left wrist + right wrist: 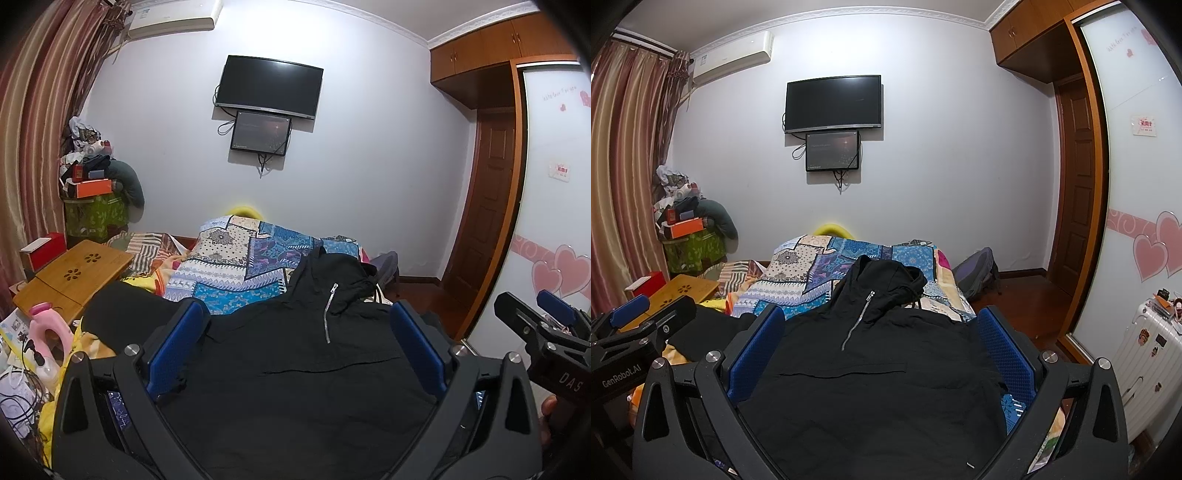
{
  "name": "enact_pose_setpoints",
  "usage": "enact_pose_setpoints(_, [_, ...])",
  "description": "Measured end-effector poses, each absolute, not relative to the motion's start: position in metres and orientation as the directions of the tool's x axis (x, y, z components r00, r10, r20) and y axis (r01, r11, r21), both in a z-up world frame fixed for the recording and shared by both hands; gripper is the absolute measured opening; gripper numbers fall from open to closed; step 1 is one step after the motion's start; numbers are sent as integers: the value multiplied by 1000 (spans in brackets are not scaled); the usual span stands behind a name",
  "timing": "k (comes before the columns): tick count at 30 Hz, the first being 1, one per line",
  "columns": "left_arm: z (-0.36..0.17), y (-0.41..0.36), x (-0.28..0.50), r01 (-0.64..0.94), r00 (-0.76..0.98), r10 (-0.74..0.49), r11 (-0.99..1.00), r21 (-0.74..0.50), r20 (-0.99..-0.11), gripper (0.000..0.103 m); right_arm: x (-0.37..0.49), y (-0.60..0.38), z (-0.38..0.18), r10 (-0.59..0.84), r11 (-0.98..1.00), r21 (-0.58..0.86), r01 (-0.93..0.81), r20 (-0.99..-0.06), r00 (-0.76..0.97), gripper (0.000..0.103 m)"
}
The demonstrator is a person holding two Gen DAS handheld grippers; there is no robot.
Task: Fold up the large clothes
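Observation:
A black hooded pullover (295, 369) (879, 369) with a short silver zip (858, 319) lies face up on the patchwork bedspread (820, 273), hood toward the far wall. One sleeve (122, 314) stretches out to the left. My left gripper (295, 343) hovers open above the garment's body, blue pads (173, 343) wide apart, nothing between them. My right gripper (881, 350) is likewise open over the chest. Each gripper shows at the edge of the other's view: the right gripper (546, 325), the left gripper (646, 314).
A bamboo lap desk (74, 273) and a pink toy (48, 332) with cables clutter the bed's left side. A backpack (979, 273) sits on the wooden floor at right, near a white suitcase (1145, 362) and the sliding wardrobe door (1126, 184). A TV (833, 103) hangs on the far wall.

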State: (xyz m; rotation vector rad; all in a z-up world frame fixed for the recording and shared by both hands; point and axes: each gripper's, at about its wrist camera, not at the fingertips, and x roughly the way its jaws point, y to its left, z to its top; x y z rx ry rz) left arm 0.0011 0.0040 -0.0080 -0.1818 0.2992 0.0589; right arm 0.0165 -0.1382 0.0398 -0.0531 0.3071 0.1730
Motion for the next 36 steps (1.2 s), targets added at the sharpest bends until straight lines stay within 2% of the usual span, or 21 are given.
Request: enact_pose_setpoints(36, [-7, 4, -3, -84, 957, 32, 982, -168, -288, 102, 10, -134, 42, 169, 981, -36, -189, -307, 937, 103])
